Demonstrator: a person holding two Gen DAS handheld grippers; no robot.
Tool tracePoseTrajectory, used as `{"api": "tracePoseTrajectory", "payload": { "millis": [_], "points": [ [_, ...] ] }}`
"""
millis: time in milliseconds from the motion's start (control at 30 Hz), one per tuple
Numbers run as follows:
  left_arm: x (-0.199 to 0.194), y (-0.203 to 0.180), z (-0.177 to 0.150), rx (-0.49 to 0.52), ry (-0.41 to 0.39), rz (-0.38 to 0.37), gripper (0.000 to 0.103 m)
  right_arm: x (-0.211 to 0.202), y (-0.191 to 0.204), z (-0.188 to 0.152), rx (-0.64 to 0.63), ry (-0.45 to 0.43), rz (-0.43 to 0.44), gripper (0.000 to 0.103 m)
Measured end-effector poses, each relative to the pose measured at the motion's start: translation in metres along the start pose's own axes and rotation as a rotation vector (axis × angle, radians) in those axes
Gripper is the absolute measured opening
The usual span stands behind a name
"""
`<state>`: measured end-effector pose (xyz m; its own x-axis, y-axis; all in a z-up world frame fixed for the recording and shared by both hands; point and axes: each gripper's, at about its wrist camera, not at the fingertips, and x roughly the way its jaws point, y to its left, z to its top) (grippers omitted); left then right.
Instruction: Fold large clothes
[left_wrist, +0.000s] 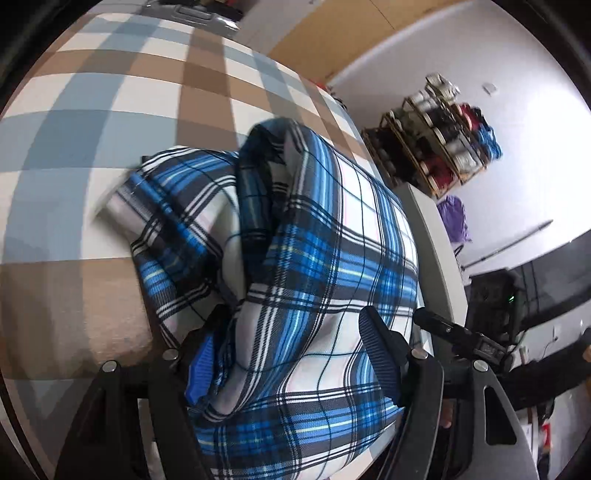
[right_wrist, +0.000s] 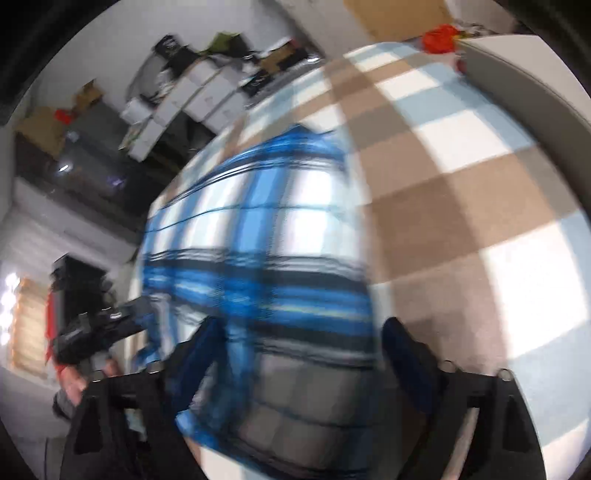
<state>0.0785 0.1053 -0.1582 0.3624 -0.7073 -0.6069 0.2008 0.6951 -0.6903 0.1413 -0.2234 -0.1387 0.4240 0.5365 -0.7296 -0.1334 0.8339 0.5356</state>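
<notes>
Blue-and-white plaid garment (left_wrist: 314, 258) fills the gap between the left gripper (left_wrist: 288, 354) fingers, bunched and draped over the lower span; the jaws stand apart and do not pinch the cloth. It lies on a checked tablecloth (left_wrist: 110, 110) of tan, grey-blue and white, which extends ahead and to the left. Right gripper (right_wrist: 303, 354): jaws released, wide apart; the blurred garment (right_wrist: 258, 240) lies between and ahead of them, the tablecloth (right_wrist: 461, 203) to the right.
</notes>
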Motion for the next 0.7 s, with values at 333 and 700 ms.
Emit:
{"api": "tracePoseTrajectory", "payload": {
  "millis": [333,700],
  "points": [
    [-0.016,-0.003,0.010,0.015,-0.010,0.011,0.065,-0.002,0.035,-0.017,-0.158,-0.027,-0.078,0.075],
    [-0.024,0.011,0.056,-0.059,0.000,0.047,0.071,-0.011,0.019,-0.008,-0.126,-0.102,-0.096,0.076]
  ]
}}
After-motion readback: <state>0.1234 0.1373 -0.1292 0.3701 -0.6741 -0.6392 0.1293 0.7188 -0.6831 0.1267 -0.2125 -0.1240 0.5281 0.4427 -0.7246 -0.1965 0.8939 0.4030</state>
